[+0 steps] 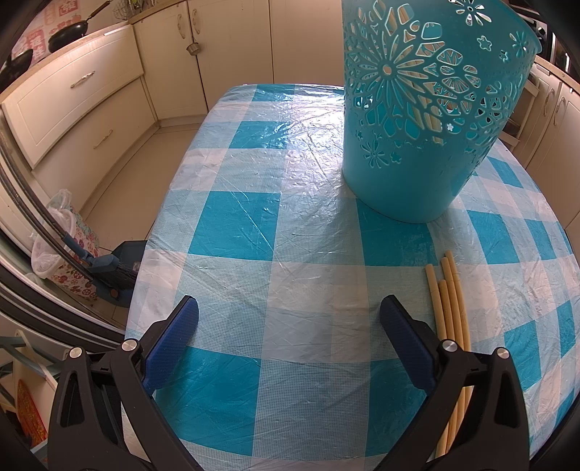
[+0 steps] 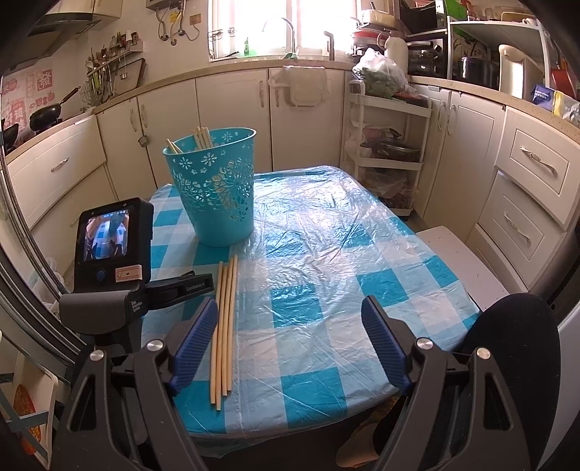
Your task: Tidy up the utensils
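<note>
Cream cabinets (image 2: pixel 232 108) are ranged along the walls beneath a pale countertop (image 2: pixel 275 64); daylight is let in through a window (image 2: pixel 290 25) above the sink (very bright), and a white trolley (image 2: pixel 388 152) is set beside the blue-checked table (image 2: pixel 326 253)

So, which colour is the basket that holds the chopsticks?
Teal basket, with cut-out flower patterns; clearest in the right wrist view.

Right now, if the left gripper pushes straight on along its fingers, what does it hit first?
Probably bare checked tablecloth: the left gripper angles down at it, open and empty. The teal basket sits farther ahead and right, the chopsticks off right.
</note>
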